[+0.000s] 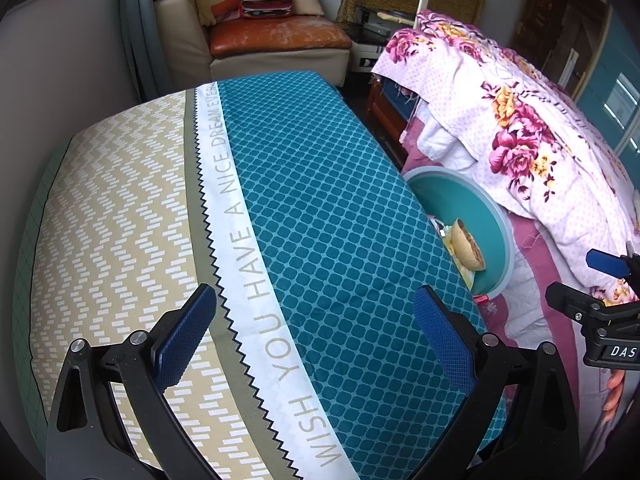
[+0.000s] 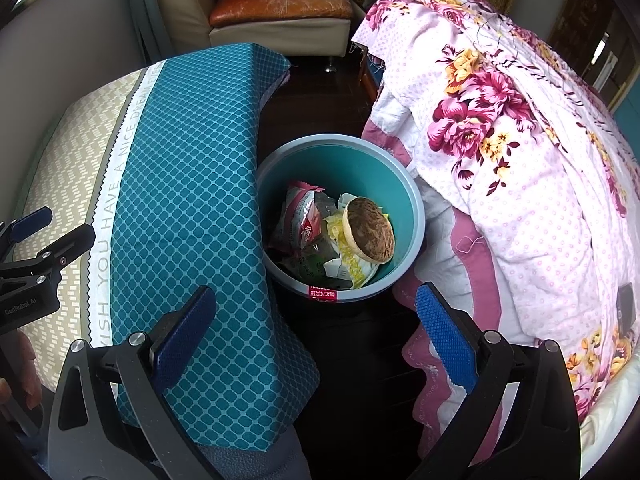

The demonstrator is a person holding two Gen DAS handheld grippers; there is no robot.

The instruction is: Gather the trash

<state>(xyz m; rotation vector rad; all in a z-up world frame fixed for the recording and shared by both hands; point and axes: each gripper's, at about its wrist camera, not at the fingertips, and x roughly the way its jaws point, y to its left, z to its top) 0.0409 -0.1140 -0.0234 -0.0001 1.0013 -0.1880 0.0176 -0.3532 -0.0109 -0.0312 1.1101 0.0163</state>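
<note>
A teal trash bin [image 2: 414, 204] stands on the dark floor between the cloth-covered table and the bed. Inside it lie a round bun-like disc [image 2: 370, 230], a red snack wrapper [image 2: 302, 216] and yellow-white crumpled paper [image 2: 352, 258]. My right gripper [image 2: 316, 340] hovers open above and in front of the bin, nothing between its blue pads. My left gripper [image 1: 316, 336] hangs open over the table cloth [image 1: 320, 220], holding nothing. The bin [image 1: 460, 196] peeks out past the table's right edge in the left wrist view, the bun-like disc [image 1: 468, 246] showing.
A table cloth [image 2: 188, 184] in teal and beige covers the table on the left. A floral quilt [image 2: 520, 140] drapes the bed on the right, close against the bin. A leather armchair [image 2: 280, 8] stands at the back. A phone [image 2: 626, 306] lies on the quilt.
</note>
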